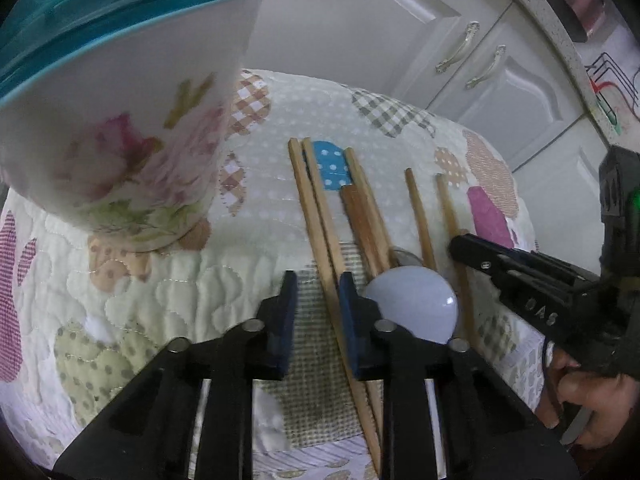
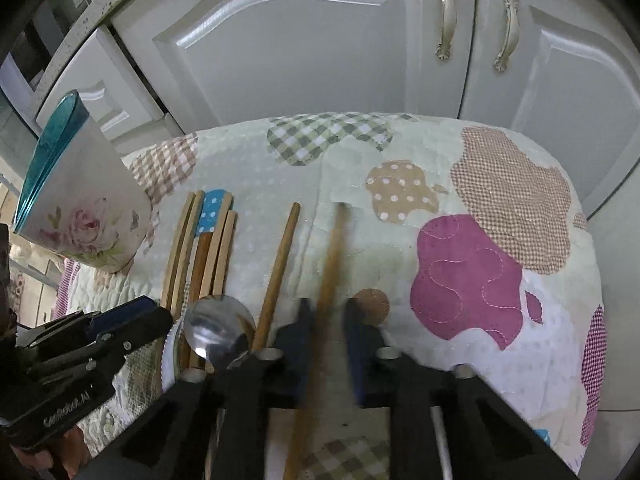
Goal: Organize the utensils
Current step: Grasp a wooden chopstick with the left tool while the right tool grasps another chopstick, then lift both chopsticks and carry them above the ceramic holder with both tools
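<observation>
Several wooden chopsticks point(image 1: 320, 216) lie side by side on a quilted patchwork cloth point(image 1: 192, 280), with a white spoon point(image 1: 416, 304) and a metal spoon point(image 2: 218, 330) at their near ends. A floral cup with a teal rim point(image 1: 120, 128) stands left of them; it also shows in the right wrist view point(image 2: 84, 208). My left gripper point(image 1: 318, 304) is open, its fingers either side of one chopstick. My right gripper point(image 2: 328, 328) is open around another, blurred chopstick point(image 2: 332, 264). Whether either touches its chopstick is unclear.
White cabinet doors with metal handles point(image 2: 446, 20) stand behind the table. The cloth's far edge point(image 2: 340, 118) drops off toward them. A small brown round patch point(image 2: 374, 304) sits by the right fingertip. A speckled countertop point(image 1: 560, 28) is at upper right.
</observation>
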### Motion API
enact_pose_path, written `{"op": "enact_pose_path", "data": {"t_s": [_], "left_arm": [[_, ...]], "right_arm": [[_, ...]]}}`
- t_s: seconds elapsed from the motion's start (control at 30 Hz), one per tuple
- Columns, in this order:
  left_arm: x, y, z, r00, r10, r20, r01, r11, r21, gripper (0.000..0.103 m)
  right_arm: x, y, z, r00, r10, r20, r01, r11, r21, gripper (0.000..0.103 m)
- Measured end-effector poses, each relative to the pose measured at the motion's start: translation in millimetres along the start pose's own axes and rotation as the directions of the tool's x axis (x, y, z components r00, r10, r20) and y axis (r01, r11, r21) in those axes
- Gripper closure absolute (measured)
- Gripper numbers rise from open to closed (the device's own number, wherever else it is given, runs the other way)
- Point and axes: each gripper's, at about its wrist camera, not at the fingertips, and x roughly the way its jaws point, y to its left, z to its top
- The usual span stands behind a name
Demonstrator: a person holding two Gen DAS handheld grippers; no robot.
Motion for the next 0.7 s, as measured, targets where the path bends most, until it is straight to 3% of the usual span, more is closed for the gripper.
{"op": "enact_pose_path", "data": {"t_s": [0.23, 0.7], "left_arm": [[-3.4, 0.9, -2.3, 0.999, -0.015, -0.037, 0.015, 1.000, -0.002, 0.095], [-11.6, 11.0, -18.4, 0.997, -0.015, -0.076, 0.016, 1.000, 0.014, 0.099]], "right_arm": [[-12.0, -14.3, -18.8, 0.999, 0.046, -0.014, -0.046, 0.998, 0.042, 0.094], [-25.8, -12.7, -48.1, 0.997, 0.072, -0.038, -0.071, 0.997, 0.045, 0.095]]}}
